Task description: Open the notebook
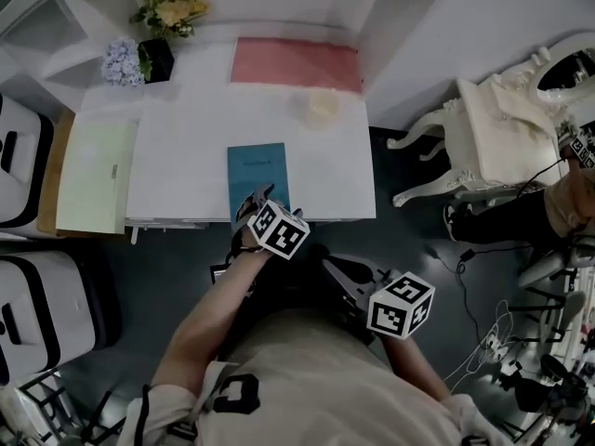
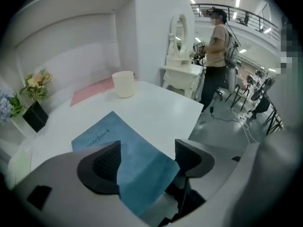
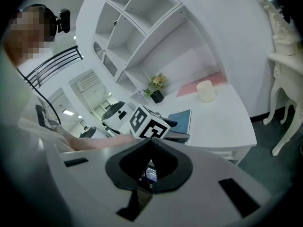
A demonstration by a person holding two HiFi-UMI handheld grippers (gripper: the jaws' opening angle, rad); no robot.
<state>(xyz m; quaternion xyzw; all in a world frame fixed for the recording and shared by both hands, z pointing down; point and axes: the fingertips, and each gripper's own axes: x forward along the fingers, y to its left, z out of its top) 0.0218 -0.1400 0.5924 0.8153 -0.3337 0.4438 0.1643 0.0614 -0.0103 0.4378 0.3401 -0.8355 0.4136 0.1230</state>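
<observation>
The blue notebook (image 1: 257,178) lies closed on the white table (image 1: 177,156), close to its near edge. My left gripper (image 1: 254,206) hangs over the notebook's near end and points steeply down. In the left gripper view the notebook's (image 2: 127,148) near corner lies below and between the two dark pads (image 2: 105,166), which stand wide apart and press on nothing; this gripper (image 2: 147,163) is open. My right gripper (image 1: 342,273) is held off the table's near edge, lower right of the left one. Its pads (image 3: 124,167) meet at the tip with nothing between them, so this gripper (image 3: 150,144) is shut.
A cream cup (image 1: 323,108) and a pink mat (image 1: 296,63) sit at the table's far side, flower pots (image 1: 156,33) at the far left. A pale green board (image 1: 93,175) lies left of the table. A white ornate chair (image 1: 497,137) and floor cables stand to the right.
</observation>
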